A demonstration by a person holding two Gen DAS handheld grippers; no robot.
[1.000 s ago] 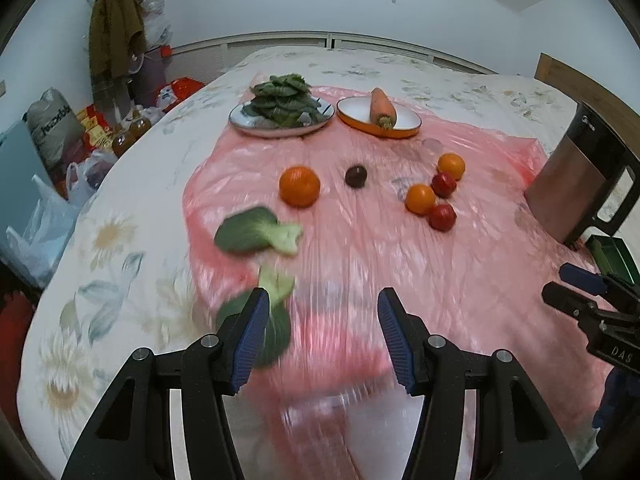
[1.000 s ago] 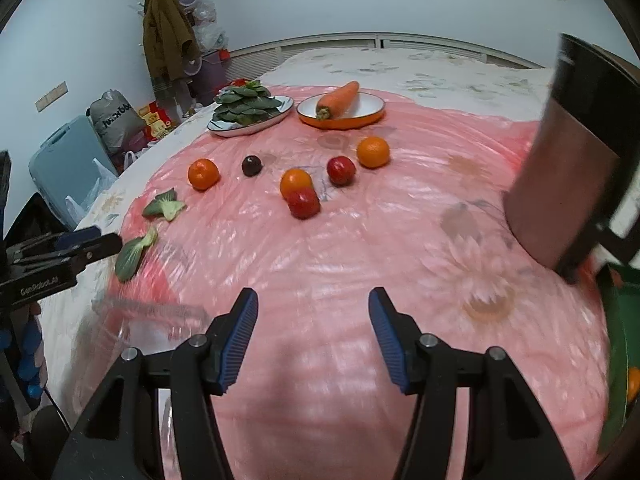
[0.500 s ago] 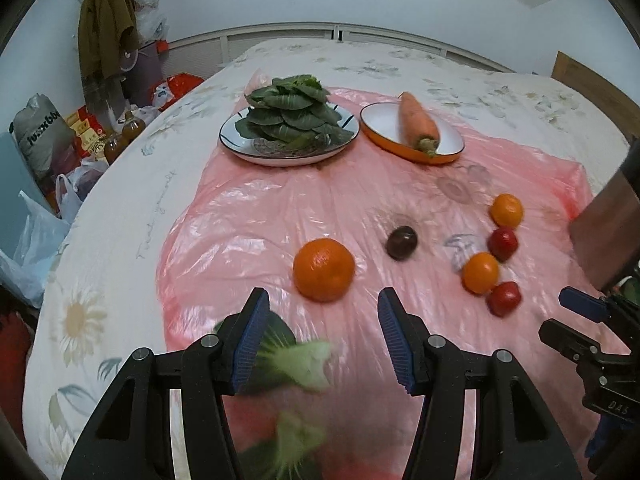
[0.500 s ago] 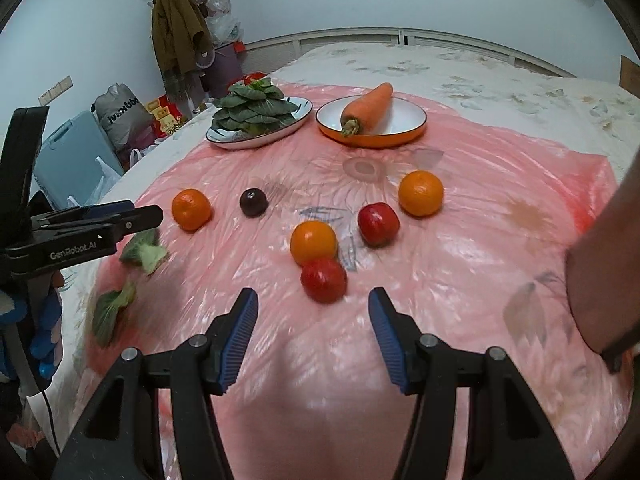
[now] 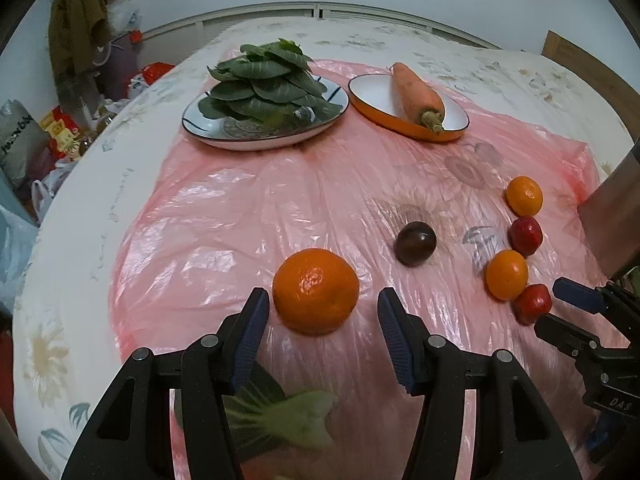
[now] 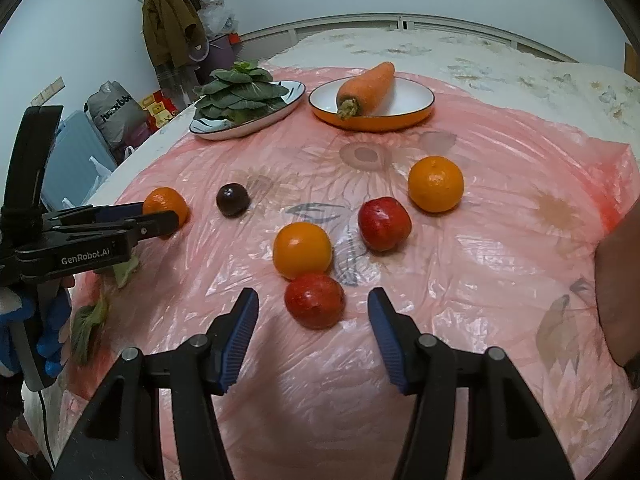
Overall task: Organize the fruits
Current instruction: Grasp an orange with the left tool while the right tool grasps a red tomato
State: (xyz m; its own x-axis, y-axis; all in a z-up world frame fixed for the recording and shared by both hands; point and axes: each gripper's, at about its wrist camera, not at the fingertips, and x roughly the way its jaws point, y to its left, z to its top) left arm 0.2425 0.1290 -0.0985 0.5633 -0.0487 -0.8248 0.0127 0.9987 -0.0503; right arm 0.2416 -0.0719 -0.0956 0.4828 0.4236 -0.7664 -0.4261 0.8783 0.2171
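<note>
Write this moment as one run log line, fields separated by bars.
left claw: open, around large orange mandarin, not closed | right claw: open, before nearest red round fruit | nothing held

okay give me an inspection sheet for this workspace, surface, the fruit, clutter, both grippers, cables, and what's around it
Surface: pink plastic sheet spread over a floral bedcover, wrinkled.
Job's things: three oranges, one between the left jaws, two in the cluster; two red fruits; one dark plum. All loose on the sheet.
Clutter: plate of leafy greens; carrot in an orange dish; loose green leaves under the left gripper.
Grippers: left gripper open, straddling an orange; right gripper open, near red fruit just ahead.
Cables: thin cord under the left hand.
Surroundings: hanging coat, bags on the floor, brown container at right.
</note>
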